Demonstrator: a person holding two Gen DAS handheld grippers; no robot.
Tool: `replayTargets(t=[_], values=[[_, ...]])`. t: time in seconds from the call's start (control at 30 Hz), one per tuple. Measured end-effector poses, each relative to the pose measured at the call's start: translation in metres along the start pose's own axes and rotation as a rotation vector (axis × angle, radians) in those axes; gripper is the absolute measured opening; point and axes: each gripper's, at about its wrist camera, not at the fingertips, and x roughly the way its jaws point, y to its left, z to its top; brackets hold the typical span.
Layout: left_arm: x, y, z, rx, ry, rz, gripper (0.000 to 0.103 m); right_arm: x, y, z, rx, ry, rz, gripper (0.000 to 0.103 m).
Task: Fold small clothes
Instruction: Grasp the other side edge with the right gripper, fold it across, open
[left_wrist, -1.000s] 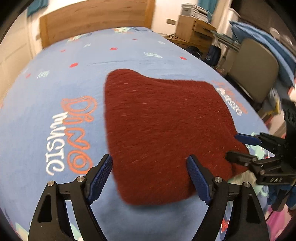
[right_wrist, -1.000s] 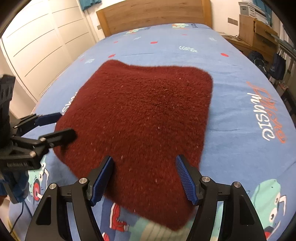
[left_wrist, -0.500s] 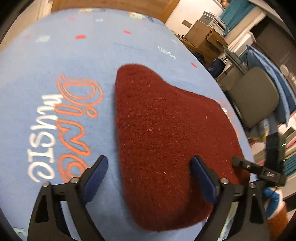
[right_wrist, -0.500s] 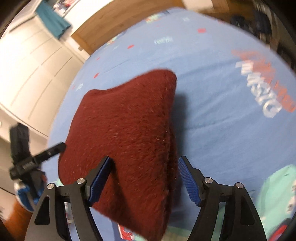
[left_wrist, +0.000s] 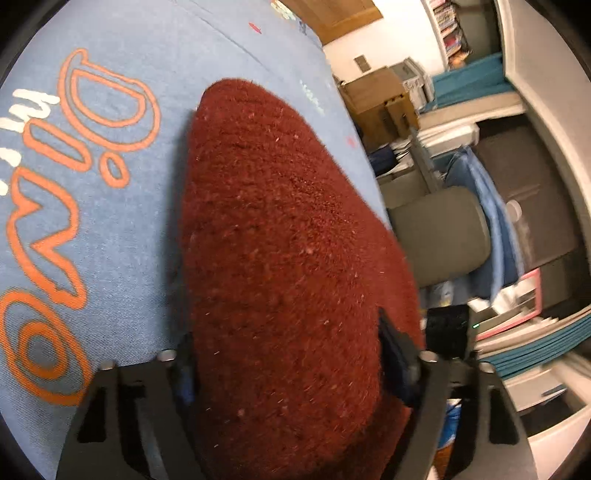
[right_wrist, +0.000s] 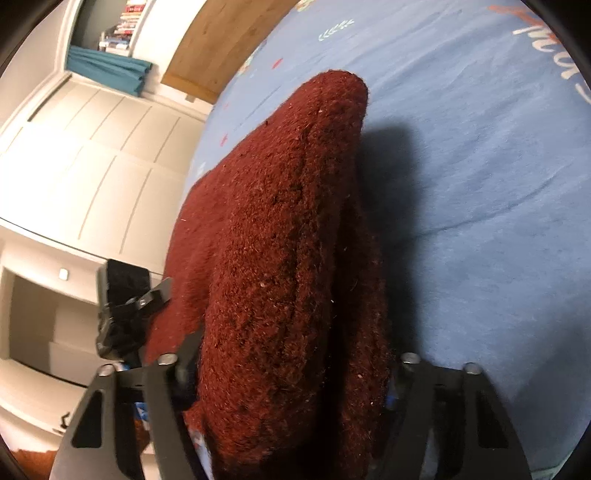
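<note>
Dark red fuzzy garment (left_wrist: 280, 258) lies bunched on the blue bedsheet (left_wrist: 92, 221), near its edge beside the grey chair (left_wrist: 439, 236). Both tongs are closing on it: the left gripper (left_wrist: 284, 369) and the right gripper (right_wrist: 291, 373) each have thick folds (2 layers at least) filling the gap between their pads.

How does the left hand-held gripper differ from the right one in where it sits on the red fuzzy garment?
The left hand-held gripper straddles the red garment at its edge beside the orange lettering; the right hand-held gripper straddles the opposite edge, beside plain blue sheet. Cloth looks smooth at the left, creased into folds at the right. Both sets of jaws are closing with cloth between them.
</note>
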Motion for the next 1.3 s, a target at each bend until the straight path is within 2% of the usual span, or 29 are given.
replayTargets(t=[0.1,0.27,0.4,0.47,0.53,0.57,0.63,0.73,0.83,0.97,1.17,1.3], values=[[-0.026,-0.003,0.012,0.019,-0.016,-0.025,0.059,-0.005,0.013,-0.002,-0.034,-0.026,0.005,0.057],[-0.074,-0.006,0.022,0.041,-0.077,-0.027,0.059,0.0,0.047,-0.001,-0.089,-0.051,0.076,0.054],[-0.117,0.006,0.021,0.043,-0.119,0.018,0.059,0.021,0.074,0.001,-0.136,-0.028,0.108,0.053],[-0.124,0.019,0.014,0.019,-0.121,0.062,0.06,0.04,0.085,-0.001,-0.153,0.0,0.104,0.053],[-0.125,0.034,0.011,-0.013,-0.099,0.151,0.062,0.058,0.085,-0.007,-0.159,0.033,0.073,0.054],[-0.125,0.045,0.009,-0.019,-0.07,0.229,0.064,0.068,0.084,-0.01,-0.161,0.06,0.04,0.054],[-0.125,0.051,0.001,0.0,-0.042,0.298,0.069,0.085,0.084,-0.017,-0.191,0.109,-0.059,0.061],[-0.139,0.041,-0.008,0.067,-0.048,0.327,0.069,0.083,0.088,-0.02,-0.222,0.107,-0.096,0.064],[-0.148,0.021,-0.018,0.188,-0.034,0.426,0.069,0.074,0.095,-0.019,-0.256,0.105,-0.153,0.065],[-0.147,0.008,-0.037,0.262,-0.028,0.495,0.07,0.043,0.079,-0.027,-0.223,0.072,-0.181,0.067],[-0.129,0.002,-0.045,0.233,-0.069,0.561,0.07,0.026,0.065,-0.039,-0.141,0.043,-0.188,0.068],[-0.133,-0.008,-0.052,0.216,-0.117,0.608,0.069,0.024,0.082,-0.043,-0.115,0.014,-0.233,0.068]])
